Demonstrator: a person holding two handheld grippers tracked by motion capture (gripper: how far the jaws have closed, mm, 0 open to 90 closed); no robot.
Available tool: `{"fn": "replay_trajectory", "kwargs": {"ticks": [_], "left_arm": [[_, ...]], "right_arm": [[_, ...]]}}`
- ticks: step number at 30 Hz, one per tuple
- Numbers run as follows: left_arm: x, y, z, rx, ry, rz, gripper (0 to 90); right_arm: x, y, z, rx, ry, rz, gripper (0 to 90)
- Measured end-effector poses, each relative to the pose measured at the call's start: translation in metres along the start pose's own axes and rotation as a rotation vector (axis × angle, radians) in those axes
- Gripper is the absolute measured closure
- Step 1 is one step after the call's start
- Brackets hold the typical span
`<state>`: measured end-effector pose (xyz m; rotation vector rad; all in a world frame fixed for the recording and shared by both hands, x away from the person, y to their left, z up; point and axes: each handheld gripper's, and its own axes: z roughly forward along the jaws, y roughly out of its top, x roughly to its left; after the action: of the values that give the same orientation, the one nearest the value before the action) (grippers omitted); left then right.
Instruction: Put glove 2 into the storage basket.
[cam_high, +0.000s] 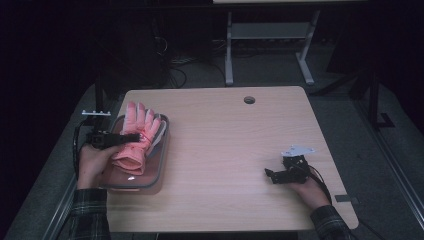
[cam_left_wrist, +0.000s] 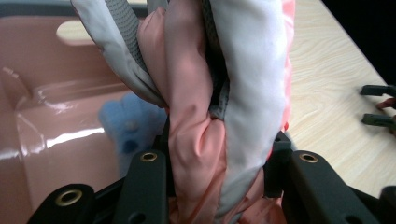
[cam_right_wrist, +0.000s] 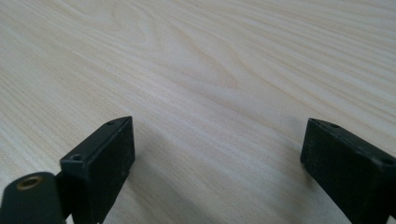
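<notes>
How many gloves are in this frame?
2, it seems: the pink glove and a grey-white glove under it, both clamped in the left gripper above the pink tray. More may be hidden beneath.

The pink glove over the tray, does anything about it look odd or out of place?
Nothing damaged. The pink and white padded glove is bunched between the left gripper jaws above the pink plastic tray, where a small blue fuzzy thing lies.
</notes>
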<state>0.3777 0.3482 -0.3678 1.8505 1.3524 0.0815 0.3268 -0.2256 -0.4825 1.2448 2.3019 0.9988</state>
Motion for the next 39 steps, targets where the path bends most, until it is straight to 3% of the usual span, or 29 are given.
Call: {"fn": "replay_trajectory", "kwargs": {"ticks": [12, 19, 28, 32, 34, 39], "left_arm": [[0.012, -0.008, 0.024, 0.083, 0.025, -0.039, 61.6], [0.014, -0.011, 0.036, 0.135, 0.050, -0.040, 61.0], [0.014, -0.013, 0.043, 0.162, 0.083, -0.032, 60.4], [0.016, -0.012, 0.041, 0.151, 0.064, -0.059, 55.6], [0.020, -0.011, 0.038, 0.141, 0.027, -0.082, 47.3], [0.018, -0.008, 0.034, 0.138, 0.024, -0.076, 35.1]], "right_arm": [[0.000, 0.000, 0.000, 0.000, 0.000, 0.000, 9.6], [0.000, 0.000, 0.000, 0.000, 0.000, 0.000, 9.6], [0.000, 0.000, 0.000, 0.000, 0.000, 0.000, 9.6], [0.000, 0.000, 0.000, 0.000, 0.000, 0.000, 9.6], [0.000, 0.000, 0.000, 0.000, 0.000, 0.000, 9.6], [0.000, 0.000, 0.000, 0.000, 0.000, 0.000, 9.6]]}}
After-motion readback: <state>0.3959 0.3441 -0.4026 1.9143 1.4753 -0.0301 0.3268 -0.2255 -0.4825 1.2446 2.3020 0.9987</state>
